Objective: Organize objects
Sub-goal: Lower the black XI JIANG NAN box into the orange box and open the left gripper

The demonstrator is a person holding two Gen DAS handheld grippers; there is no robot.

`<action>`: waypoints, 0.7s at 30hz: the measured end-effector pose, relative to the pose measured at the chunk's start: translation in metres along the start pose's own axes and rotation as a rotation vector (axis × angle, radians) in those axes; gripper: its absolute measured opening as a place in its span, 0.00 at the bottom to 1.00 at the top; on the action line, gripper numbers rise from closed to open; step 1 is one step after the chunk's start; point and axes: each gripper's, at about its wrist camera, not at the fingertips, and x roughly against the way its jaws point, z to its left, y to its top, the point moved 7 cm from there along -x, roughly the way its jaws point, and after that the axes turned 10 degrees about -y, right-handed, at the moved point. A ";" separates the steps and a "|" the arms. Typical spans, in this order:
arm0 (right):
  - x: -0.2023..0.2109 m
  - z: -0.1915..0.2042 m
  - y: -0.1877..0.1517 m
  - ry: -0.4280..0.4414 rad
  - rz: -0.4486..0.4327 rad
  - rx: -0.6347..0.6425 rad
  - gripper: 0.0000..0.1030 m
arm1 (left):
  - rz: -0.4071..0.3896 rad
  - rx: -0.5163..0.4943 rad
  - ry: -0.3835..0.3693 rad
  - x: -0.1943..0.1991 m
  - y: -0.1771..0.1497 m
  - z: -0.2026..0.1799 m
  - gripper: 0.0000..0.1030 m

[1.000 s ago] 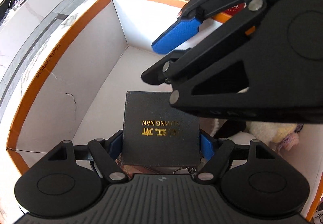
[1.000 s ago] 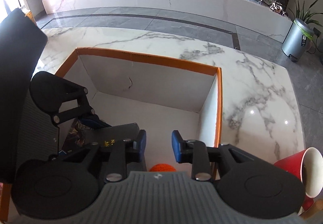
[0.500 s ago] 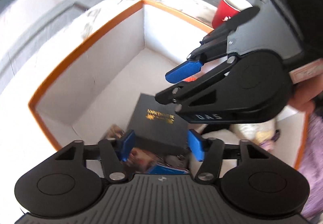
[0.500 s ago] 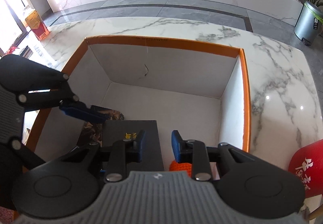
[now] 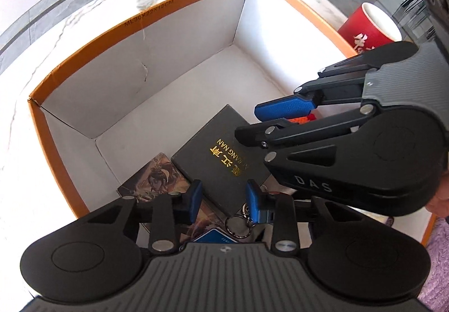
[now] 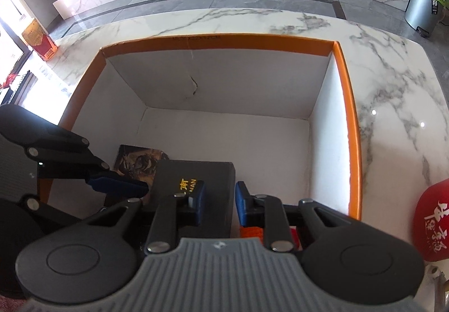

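A black box with gold lettering (image 5: 221,149) lies inside an orange-rimmed white carton (image 5: 92,39), partly on an illustrated card (image 5: 157,174). My left gripper (image 5: 224,199) hovers above the box's near corner, open and empty. A key ring (image 5: 238,223) and a blue card (image 5: 216,239) lie under it. My right gripper (image 6: 219,201) is open over the box (image 6: 193,182), holding nothing, with an orange item (image 6: 251,233) below its right finger. It also shows in the left wrist view (image 5: 283,121).
The carton (image 6: 348,126) stands on a white marble table (image 6: 393,87). A red paper cup (image 5: 367,28) stands outside the carton's right wall (image 6: 432,222). A red-orange packet (image 6: 39,39) sits at the table's far left. The carton's far half holds nothing.
My left gripper let go of the black box, lifted back and narrowed its gap. The box now lies on the card in the carton. My right gripper rose slightly.
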 end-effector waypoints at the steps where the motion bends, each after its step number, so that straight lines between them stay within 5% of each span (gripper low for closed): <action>1: -0.001 0.000 0.000 0.000 0.004 -0.002 0.24 | 0.003 -0.002 -0.005 0.000 -0.002 -0.001 0.37; 12: -0.010 0.003 -0.001 0.033 0.039 -0.047 0.28 | -0.056 -0.069 0.045 0.035 -0.025 -0.009 0.37; 21: -0.011 0.007 -0.003 0.040 0.095 -0.046 0.31 | -0.148 -0.033 0.057 0.066 0.019 -0.002 0.37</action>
